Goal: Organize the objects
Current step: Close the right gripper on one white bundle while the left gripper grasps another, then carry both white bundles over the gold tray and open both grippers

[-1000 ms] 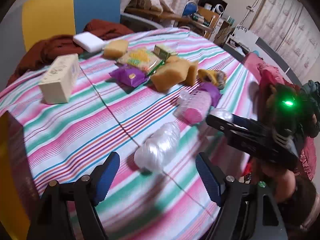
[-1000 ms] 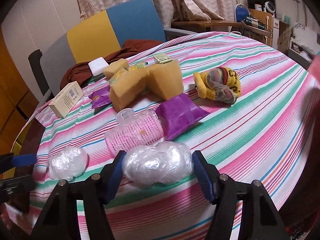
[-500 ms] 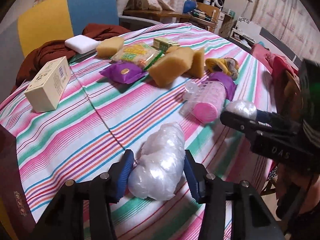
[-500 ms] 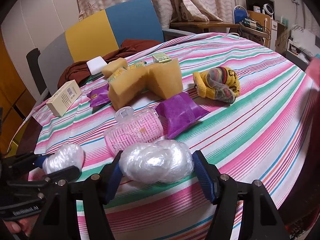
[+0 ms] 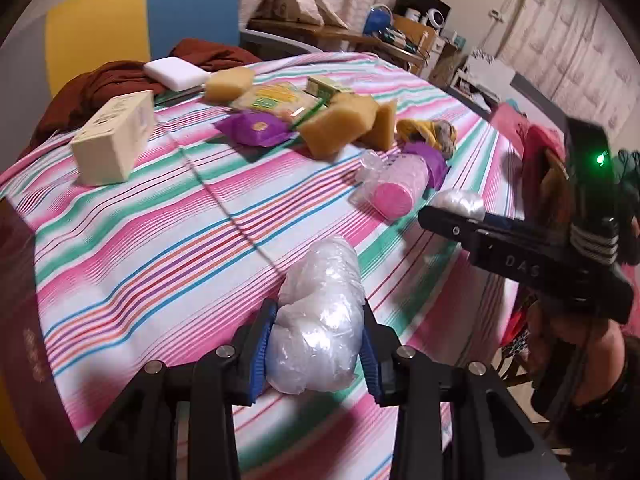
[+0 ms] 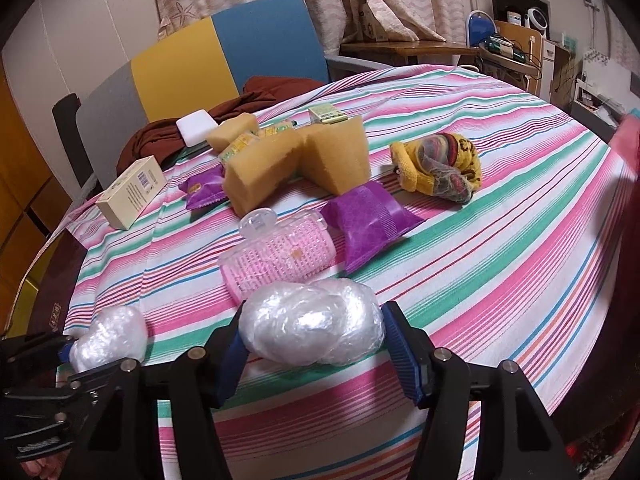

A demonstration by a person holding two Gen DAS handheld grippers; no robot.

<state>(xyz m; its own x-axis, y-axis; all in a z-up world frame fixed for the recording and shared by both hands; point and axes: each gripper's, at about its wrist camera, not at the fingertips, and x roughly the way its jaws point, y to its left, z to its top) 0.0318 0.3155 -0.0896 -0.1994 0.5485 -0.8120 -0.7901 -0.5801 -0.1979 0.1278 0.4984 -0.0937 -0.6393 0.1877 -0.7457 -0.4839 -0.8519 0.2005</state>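
Two clear crumpled plastic bundles lie near the front edge of the striped tablecloth. My left gripper is shut on one plastic bundle, which also shows at the lower left of the right wrist view. My right gripper is shut on the other plastic bundle, seen past its arm in the left wrist view.
A pink roller pack, purple packets, yellow sponges, a knitted yellow item, a cream box and a white block lie further back. A chair with brown cloth stands behind.
My left gripper moved forward around its plastic bundle and closed on it. My right gripper stayed shut on its bundle, almost still.
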